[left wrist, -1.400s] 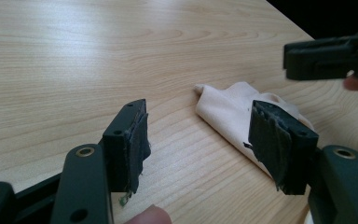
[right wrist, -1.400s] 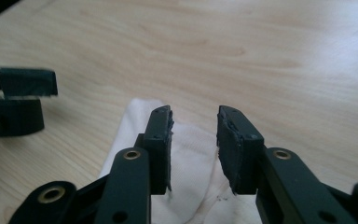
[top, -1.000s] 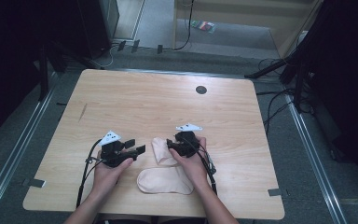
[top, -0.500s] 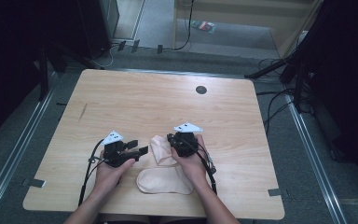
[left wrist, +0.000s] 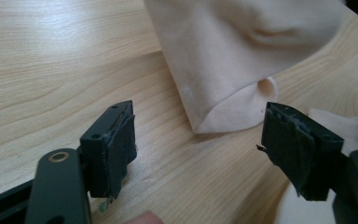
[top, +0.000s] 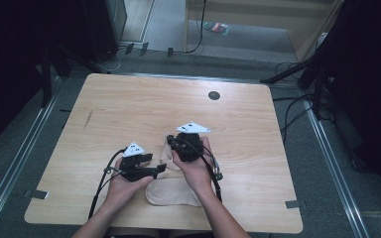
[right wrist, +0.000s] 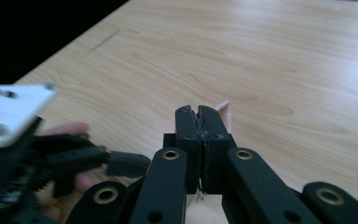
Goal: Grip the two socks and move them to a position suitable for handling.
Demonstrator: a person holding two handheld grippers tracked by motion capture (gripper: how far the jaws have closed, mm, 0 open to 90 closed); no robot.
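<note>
Beige sock in right gripper.

No readable text, labels, brands, numbers or signs on anything in view.

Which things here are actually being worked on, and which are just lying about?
In use:
- beige sock, lifted at one end
- second beige sock, flat on the table
- right gripper, jaws shut on the sock
- left gripper, jaws open

Lying about:
- cables on the floor
- small colourful packet
</note>
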